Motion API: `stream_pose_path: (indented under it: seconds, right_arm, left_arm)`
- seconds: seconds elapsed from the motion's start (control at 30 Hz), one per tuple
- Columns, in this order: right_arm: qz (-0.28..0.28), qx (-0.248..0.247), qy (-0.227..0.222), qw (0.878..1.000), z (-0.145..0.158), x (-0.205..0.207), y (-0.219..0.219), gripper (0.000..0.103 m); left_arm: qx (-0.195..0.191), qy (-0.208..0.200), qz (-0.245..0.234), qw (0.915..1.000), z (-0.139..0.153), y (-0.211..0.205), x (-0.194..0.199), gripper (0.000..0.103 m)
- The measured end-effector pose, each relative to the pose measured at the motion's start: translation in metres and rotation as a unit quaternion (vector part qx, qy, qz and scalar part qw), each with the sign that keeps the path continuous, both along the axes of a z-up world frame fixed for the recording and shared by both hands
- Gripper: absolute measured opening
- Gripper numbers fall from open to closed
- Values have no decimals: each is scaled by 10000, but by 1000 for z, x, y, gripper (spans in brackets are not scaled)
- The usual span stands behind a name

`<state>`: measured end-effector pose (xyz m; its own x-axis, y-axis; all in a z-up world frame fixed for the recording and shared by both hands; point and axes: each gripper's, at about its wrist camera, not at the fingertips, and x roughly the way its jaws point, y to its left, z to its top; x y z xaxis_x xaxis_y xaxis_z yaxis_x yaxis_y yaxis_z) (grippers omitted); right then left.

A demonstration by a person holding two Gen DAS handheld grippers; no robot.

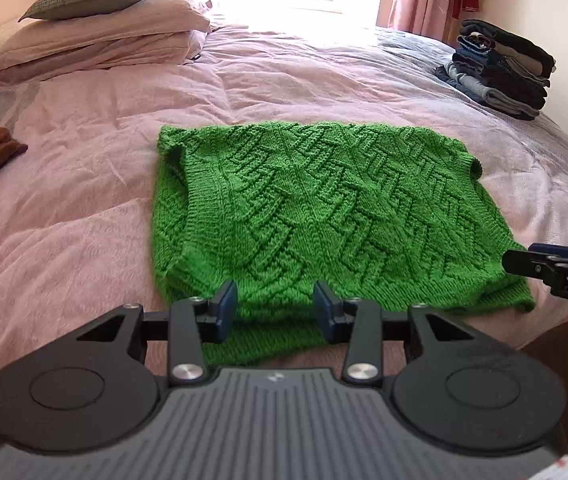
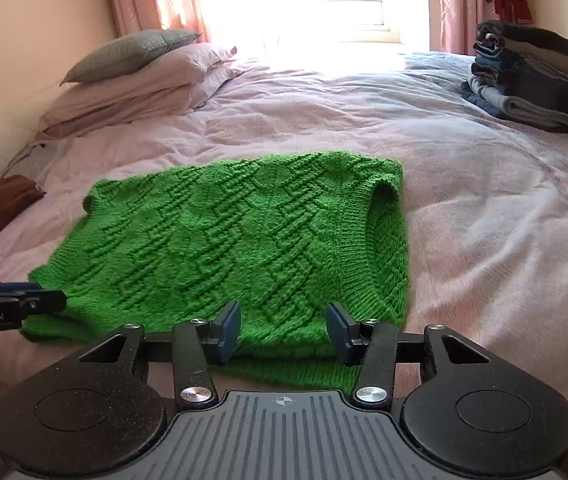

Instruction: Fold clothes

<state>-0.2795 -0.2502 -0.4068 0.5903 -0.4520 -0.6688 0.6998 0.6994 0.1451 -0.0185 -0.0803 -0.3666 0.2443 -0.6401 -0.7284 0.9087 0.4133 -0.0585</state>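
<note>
Nearest us, at the bottom of each wrist view, our two pairs of tongs hang over the near hem of the green knitted sweater (image 1: 308,216). We read the left tongs (image 1: 275,312) as apart, blue pads clear of the knit with nothing clamped. The right tongs (image 2: 283,330) are likewise apart and empty.

We see the sweater spread flat in the middle of the frame on the pink bed (image 1: 84,208), its near hem drooping over the mattress edge and one armhole showing at the right in the right wrist view. We judge it was laid out this way so both tongs can take the near edge at two points.

Folded dark clothes (image 2: 532,80) sit stacked at upper right, well apart, probably finished pieces. Pillows (image 1: 100,32) lie upper left.
</note>
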Motion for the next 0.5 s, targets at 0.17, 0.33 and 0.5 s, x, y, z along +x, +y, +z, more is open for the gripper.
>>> stream_pose_path:
  seconds: [0.17, 0.33, 0.5]
  right_arm:
    - [-7, 49, 49, 10000, 8, -6, 19, 49]
    - [-33, 69, 37, 10000, 11, -14, 34, 49]
    - [-56, 64, 51, 10000, 14, -19, 44, 49]
  left_arm:
    - [81, 11, 110, 9999, 8, 18, -10, 41]
    - [116, -34, 107, 9999, 13, 32, -19, 45]
    - [21, -107, 64, 9999, 19, 42, -27, 49]
